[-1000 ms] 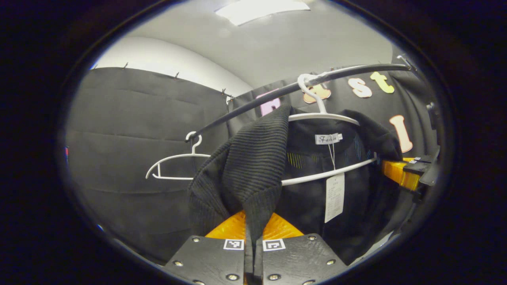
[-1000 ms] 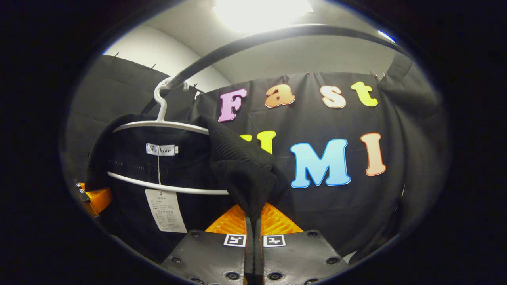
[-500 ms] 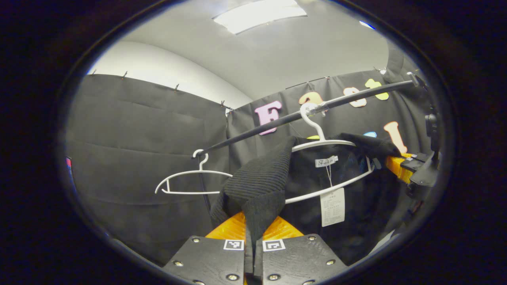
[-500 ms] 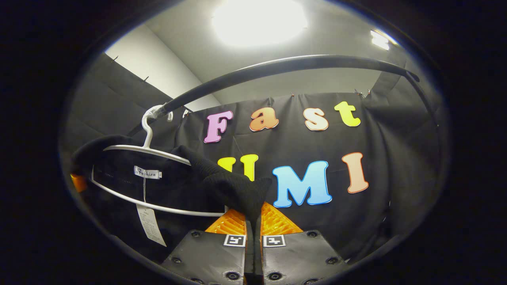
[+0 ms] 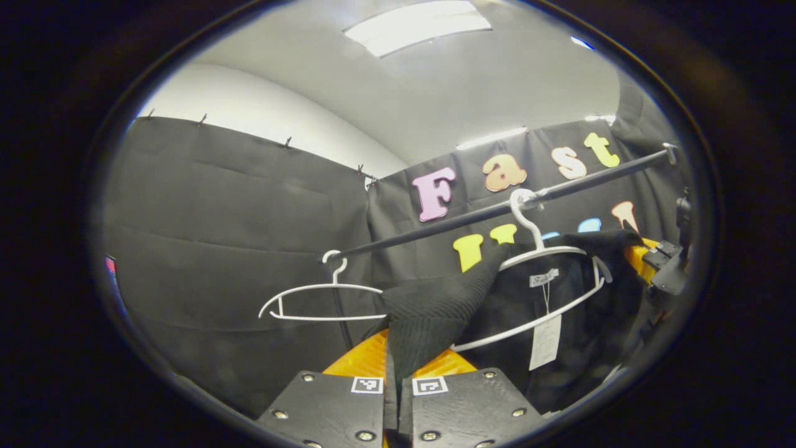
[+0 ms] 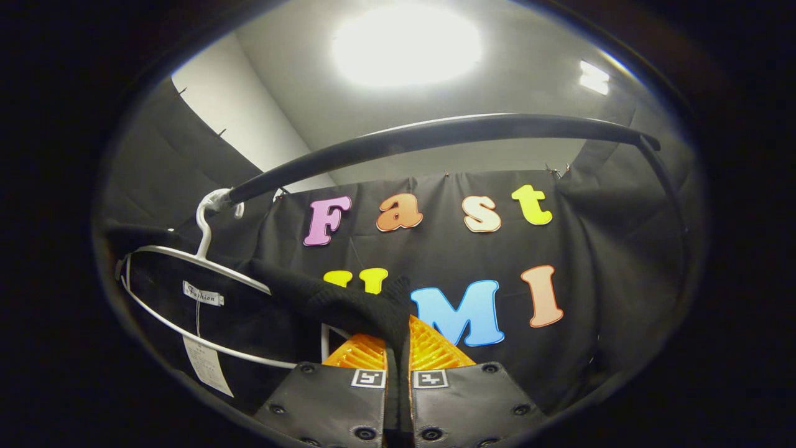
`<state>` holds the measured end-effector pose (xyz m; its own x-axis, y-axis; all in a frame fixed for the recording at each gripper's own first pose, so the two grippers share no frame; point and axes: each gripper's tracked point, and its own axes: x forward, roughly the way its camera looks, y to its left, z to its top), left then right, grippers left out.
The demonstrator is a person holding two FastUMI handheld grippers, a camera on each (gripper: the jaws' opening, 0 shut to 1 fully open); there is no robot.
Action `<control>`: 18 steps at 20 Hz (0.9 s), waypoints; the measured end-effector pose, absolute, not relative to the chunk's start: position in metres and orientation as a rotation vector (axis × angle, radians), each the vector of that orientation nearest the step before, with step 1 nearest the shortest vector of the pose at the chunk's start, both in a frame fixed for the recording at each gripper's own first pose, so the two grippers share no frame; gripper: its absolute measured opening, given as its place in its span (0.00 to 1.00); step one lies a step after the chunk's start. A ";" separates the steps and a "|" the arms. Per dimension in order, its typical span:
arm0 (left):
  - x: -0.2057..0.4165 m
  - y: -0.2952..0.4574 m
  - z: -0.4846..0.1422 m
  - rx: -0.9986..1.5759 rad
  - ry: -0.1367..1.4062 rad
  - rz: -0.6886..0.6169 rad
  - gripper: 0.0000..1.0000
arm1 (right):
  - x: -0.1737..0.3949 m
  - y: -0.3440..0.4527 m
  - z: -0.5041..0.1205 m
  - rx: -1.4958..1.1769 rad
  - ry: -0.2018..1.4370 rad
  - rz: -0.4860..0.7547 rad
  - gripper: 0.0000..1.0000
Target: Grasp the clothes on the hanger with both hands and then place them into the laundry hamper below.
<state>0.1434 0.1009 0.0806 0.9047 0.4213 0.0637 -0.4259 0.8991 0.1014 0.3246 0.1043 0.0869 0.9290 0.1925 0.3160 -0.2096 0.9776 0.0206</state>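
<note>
**Both grippers clamped on a black garment at the rail**

The black rail point(image 6: 435, 134) arcs across the right gripper view, with open ceiling above it and the booth's cloth wall behind. In the left gripper view it slopes down leftward, with bare wall below and to the left. The black knit garment point(image 5: 435, 308) hangs on a white hanger point(image 5: 547, 255) hooked over the rail; its lower part is cut off at the picture's edge, so how far it hangs down cannot be told. An empty white hanger point(image 5: 323, 302) hangs further left along the rail, well apart from the first.

The left gripper point(image 5: 398, 373) has its fingers closed on a ribbed fold of the garment, stretched away from the hanger. The right gripper point(image 6: 398, 354) is likewise pinched shut on the opposite shoulder. A paper tag point(image 5: 545, 342) dangles inside the collar below a small sewn label point(image 6: 202, 294).
</note>
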 end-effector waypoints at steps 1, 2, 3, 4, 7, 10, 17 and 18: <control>0.143 0.105 0.086 0.110 -0.043 0.440 0.02 | 0.327 0.102 0.088 0.054 -0.323 0.199 0.01; 0.142 0.111 0.091 0.109 -0.048 0.443 0.02 | 0.329 0.100 0.090 0.051 -0.329 0.194 0.01; 0.143 0.116 0.097 0.109 -0.057 0.445 0.02 | 0.332 0.100 0.092 0.048 -0.335 0.190 0.01; 0.143 0.122 0.102 0.109 -0.064 0.447 0.02 | 0.335 0.100 0.094 0.043 -0.341 0.186 0.01; 0.147 0.139 0.113 0.105 -0.077 0.450 0.02 | 0.345 0.103 0.098 0.030 -0.355 0.185 0.02; 0.154 0.152 0.116 0.086 -0.074 0.441 0.02 | 0.353 0.105 0.096 0.027 -0.347 0.180 0.00; 0.192 0.172 0.093 0.039 -0.024 0.389 0.02 | 0.385 0.115 0.082 0.002 -0.303 0.173 0.02; 0.199 0.174 0.085 0.021 -0.009 0.378 0.02 | 0.389 0.119 0.076 0.005 -0.279 0.173 0.01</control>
